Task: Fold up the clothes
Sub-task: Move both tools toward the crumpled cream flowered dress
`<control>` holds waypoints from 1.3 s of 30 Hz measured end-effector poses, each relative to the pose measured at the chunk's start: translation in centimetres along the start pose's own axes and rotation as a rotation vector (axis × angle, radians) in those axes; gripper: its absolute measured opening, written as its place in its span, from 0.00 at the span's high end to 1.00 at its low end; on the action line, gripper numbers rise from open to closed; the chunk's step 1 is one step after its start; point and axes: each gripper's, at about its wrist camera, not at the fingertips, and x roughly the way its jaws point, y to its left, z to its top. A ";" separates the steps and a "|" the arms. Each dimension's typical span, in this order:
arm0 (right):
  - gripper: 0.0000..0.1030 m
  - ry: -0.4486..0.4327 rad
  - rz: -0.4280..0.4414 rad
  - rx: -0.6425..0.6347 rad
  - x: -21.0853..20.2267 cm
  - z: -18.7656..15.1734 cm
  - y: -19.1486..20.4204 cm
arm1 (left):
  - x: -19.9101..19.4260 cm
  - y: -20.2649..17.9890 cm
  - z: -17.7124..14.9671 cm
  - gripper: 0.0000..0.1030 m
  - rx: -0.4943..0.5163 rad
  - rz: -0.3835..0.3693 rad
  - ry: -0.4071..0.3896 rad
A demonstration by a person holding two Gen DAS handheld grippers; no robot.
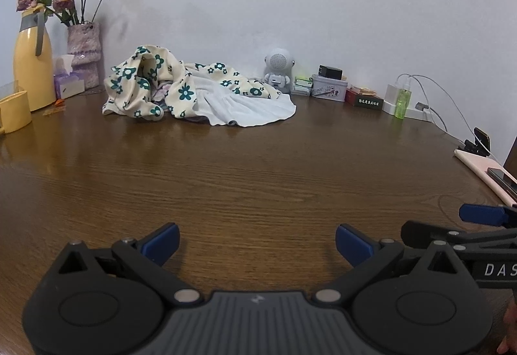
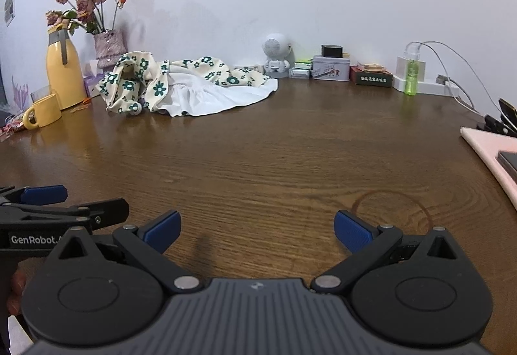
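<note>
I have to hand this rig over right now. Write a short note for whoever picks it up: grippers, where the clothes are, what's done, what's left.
Left gripper: open, empty, low over the near part of the table.
Right gripper: open, empty, beside the left one, also over bare wood.
Clothes: one crumpled pile at the far side of the table near the wall, a cream garment with green flowers tangled with a white pleated piece. A yellow jug stands to its left, a small white astronaut figure to its right.
Done: nothing folded.
Left: reach forward, separate the pieces, spread and fold each one.
</note>
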 end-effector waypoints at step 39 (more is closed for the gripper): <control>0.10 0.043 0.276 -0.306 23.3 17.0 12.5 | 15.0 18.9 17.0 0.02 -0.017 0.283 -0.043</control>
